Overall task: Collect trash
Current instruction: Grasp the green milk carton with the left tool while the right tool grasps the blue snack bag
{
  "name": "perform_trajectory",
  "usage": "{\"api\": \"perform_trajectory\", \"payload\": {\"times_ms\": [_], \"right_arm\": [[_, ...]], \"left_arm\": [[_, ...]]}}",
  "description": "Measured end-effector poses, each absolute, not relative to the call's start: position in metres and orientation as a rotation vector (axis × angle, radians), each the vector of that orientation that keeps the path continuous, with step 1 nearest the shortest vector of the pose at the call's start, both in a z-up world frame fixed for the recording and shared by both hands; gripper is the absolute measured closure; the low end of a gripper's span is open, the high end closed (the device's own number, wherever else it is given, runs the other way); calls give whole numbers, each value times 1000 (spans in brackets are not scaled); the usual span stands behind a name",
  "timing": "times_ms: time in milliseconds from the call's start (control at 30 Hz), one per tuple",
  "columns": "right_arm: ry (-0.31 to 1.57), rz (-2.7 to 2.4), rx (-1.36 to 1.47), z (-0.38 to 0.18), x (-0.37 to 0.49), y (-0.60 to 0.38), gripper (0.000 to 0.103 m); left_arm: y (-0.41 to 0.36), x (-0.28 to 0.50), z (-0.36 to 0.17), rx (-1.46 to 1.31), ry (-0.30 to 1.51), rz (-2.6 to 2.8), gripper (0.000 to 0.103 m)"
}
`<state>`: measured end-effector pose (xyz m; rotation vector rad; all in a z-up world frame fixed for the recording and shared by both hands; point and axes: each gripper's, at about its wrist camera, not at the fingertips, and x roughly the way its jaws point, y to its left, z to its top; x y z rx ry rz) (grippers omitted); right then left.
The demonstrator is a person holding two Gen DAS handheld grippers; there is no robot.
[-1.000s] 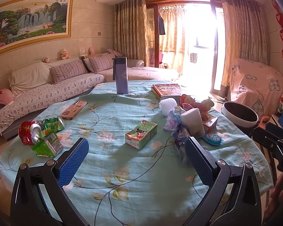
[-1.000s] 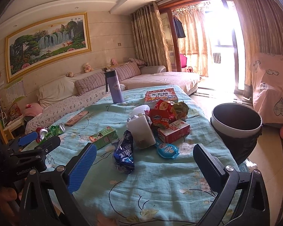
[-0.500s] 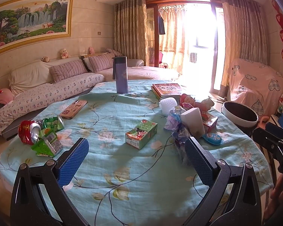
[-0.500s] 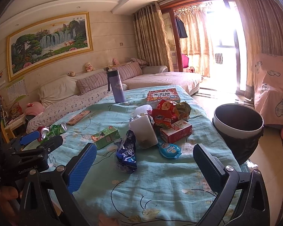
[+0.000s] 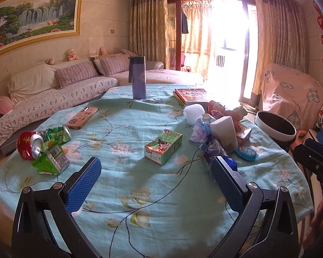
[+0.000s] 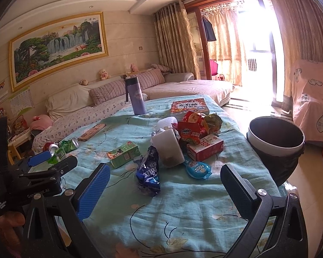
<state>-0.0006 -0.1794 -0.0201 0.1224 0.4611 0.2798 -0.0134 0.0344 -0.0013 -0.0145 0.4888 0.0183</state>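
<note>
Trash lies on a table with a turquoise floral cloth (image 5: 122, 129). A green carton (image 5: 163, 146) (image 6: 123, 153) lies mid-table. A crushed red can (image 5: 29, 143), a green can (image 5: 58, 134) and a green wrapper (image 5: 51, 161) lie at the left. A blue wrapper (image 6: 148, 173), a white block (image 6: 169, 148), a light blue packet (image 6: 197, 168), a red box (image 6: 205, 149) and red snack bags (image 6: 192, 126) cluster at the right. My left gripper (image 5: 156, 178) is open and empty above the near edge. My right gripper (image 6: 164, 181) is open and empty before the blue wrapper.
A black-lined waste bin (image 6: 276, 144) (image 5: 275, 128) stands on the floor right of the table. A purple bottle (image 5: 137, 77), a phone (image 5: 82, 117) and books (image 5: 191, 95) sit on the table. A sofa (image 5: 53, 99) runs behind.
The right gripper's view has shifted slightly forward and to the right toward the trash cluster. The left gripper has hardly moved. Both stay open.
</note>
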Motion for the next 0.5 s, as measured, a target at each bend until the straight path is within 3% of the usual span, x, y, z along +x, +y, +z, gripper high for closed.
{"api": "perform_trajectory", "payload": {"times_ms": [233, 500], "right_arm": [[547, 326, 147, -36, 19, -167, 2], [692, 401, 193, -62, 58, -151, 21]], "left_arm": [[52, 20, -18, -1, 559, -34, 0], [65, 83, -46, 46, 657, -100, 0]]}}
